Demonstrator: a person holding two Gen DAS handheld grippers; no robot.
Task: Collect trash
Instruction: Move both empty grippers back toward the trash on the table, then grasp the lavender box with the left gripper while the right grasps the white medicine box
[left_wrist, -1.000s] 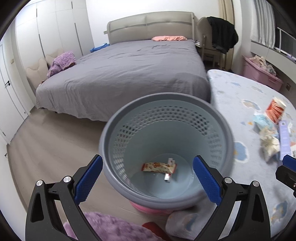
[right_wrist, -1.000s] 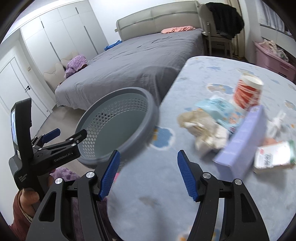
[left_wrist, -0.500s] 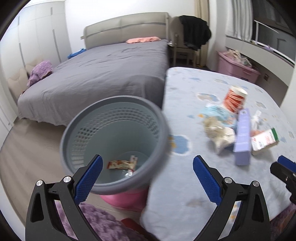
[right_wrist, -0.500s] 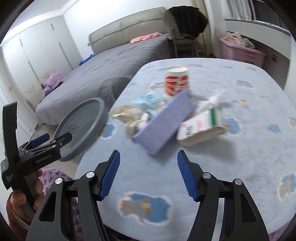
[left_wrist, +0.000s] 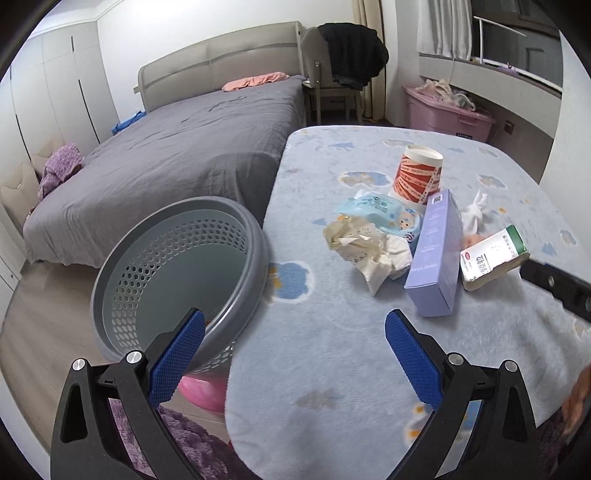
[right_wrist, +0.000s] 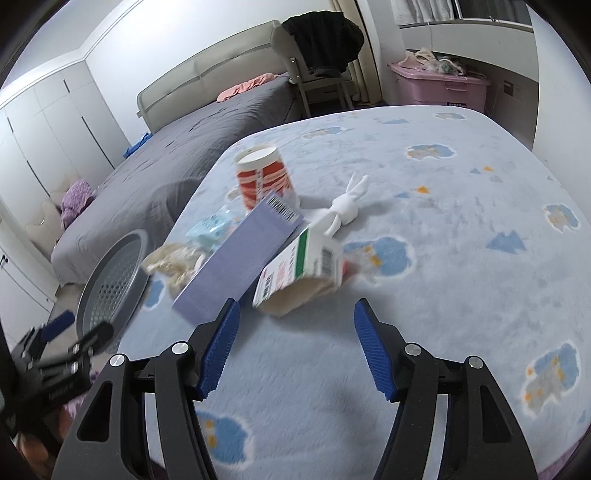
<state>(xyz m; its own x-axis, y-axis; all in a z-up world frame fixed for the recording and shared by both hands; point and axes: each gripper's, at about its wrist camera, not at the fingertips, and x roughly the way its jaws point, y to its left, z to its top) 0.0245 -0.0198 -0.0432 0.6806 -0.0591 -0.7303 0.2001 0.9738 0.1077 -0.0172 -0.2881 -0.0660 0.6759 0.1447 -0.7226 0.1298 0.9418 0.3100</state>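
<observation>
I'm between pickups, I reckon: both tools are over the pale blue fleece table cover (right_wrist: 461, 258) w/ cloud prints, nothing in either one. My right gripper (right_wrist: 293, 345) has its ribbed blue pads about half apart and empty; the left gripper (left_wrist: 293, 363) has its pads set wide, also empty.

Trash sits in one cluster mid-table. Nearest my right tool is a white carton w/ green end and red print (right_wrist: 299, 267), lying on its side, its open end towards me, part crushed. Touching it on the left, a long flat lilac cardboard box (right_wrist: 240, 254) w/ a barcode at its far end. Behind those: a red-and-white paper cup (right_wrist: 264, 177), tilted; a twisted white tissue (right_wrist: 347, 206); a crumpled cream paper wad (left_wrist: 364, 247); a soft light-blue wipes pack (left_wrist: 380, 216).

The grey perforated plastic basket (left_wrist: 177, 266), round w/ a smooth thick rim, stands off the table's left edge, just beside it, tipped towards me in the left view.

Next, imo: line the right pads across the carton's narrow sides, close, then carry it left to the basket. Thin card will cave, so squeeze gently. Lilac box leans against it & may shift. Right view is a bit smeared, so fine detail is unsure.
</observation>
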